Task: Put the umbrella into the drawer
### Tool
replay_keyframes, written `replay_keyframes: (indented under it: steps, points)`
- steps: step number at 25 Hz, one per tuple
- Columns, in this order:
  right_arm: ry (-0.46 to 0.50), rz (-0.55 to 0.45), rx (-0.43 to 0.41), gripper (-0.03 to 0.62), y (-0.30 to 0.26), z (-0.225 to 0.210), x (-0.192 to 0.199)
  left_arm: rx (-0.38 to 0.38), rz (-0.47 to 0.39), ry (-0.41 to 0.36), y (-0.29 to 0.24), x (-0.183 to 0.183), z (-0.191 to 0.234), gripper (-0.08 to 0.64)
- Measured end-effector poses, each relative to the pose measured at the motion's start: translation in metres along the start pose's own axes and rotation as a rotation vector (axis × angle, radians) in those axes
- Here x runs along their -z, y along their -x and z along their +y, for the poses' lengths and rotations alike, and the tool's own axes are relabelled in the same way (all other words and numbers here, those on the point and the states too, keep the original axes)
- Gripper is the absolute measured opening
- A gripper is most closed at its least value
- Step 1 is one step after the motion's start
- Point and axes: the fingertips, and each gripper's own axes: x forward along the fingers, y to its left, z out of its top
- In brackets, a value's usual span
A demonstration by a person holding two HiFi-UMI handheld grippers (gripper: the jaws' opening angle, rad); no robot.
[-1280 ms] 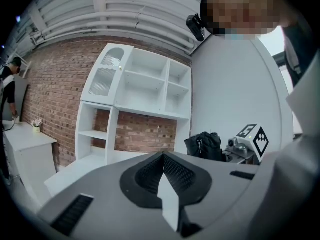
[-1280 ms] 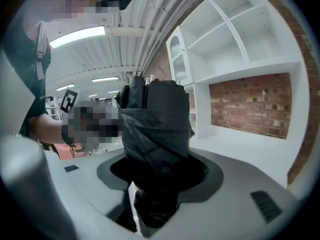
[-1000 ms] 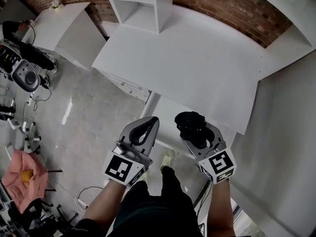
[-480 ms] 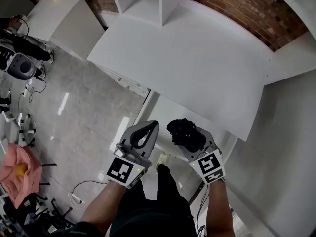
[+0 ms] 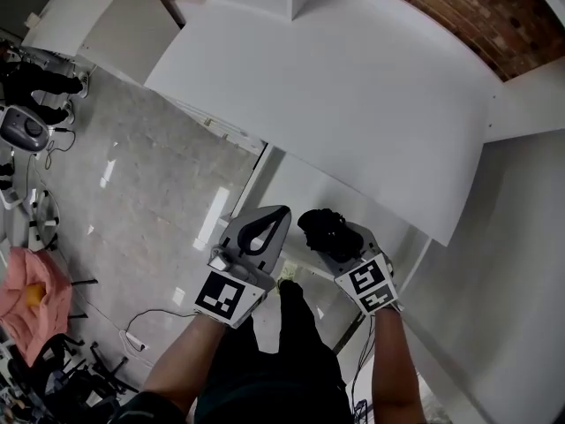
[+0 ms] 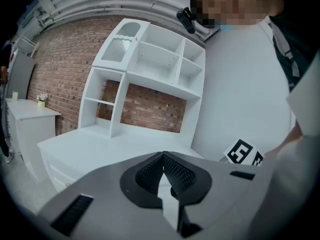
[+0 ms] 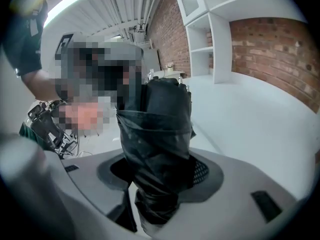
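Umbrella (image 7: 159,144): a black folded one, bunched in its sleeve, is sitting clamped between the jaws of the right gripper (image 5: 337,239). In the right gripper view it is standing up out of the jaws, its fabric creased and its top end pointing away from the camera. In the head view the umbrella (image 5: 323,226) is showing as a dark bundle at the front of that gripper, over the near part of what looks like a pulled-out drawer (image 5: 300,188); how high above it cannot be told. The drawer is jutting from under the front edge of the white bench (image 5: 353,87), and only its plain white inside is showing.

The left gripper (image 5: 281,212) is hanging just beside the right one, at the drawer's left edge. Its jaws are meeting at their tips and gripping nothing; the left gripper view shows the ribbed pads (image 6: 172,171) touching at the front.

A white shelf unit (image 6: 150,64) with open compartments is standing at the back of the bench against a brick wall (image 6: 65,69). A second white cabinet (image 5: 97,16) is standing to the left. On the grey floor (image 5: 150,193) at far left a pink cloth (image 5: 31,299) is lying with a small orange thing on it.
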Motion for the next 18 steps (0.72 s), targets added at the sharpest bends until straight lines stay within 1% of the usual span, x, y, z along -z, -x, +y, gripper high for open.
replay_keyframes:
  steps: [4, 9, 13, 18]
  points:
    - [0.004, 0.052, -0.011, 0.232, -0.015, 0.0, 0.017, 0.012, 0.013, 0.016, -0.007, 0.016, -0.001, 0.006]
    - [0.032, 0.154, -0.001, 0.232, -0.029, -0.004, 0.032, 0.01, 0.035, 0.024, -0.017, 0.037, 0.001, 0.006]
    - [0.045, 0.206, -0.018, 0.232, -0.045, -0.006, 0.049, -0.001, 0.054, 0.037, -0.02, 0.051, 0.004, 0.006]
    - [0.032, 0.275, -0.053, 0.232, -0.066, -0.006, 0.073, -0.011, 0.079, 0.05, -0.018, 0.062, 0.004, 0.006]
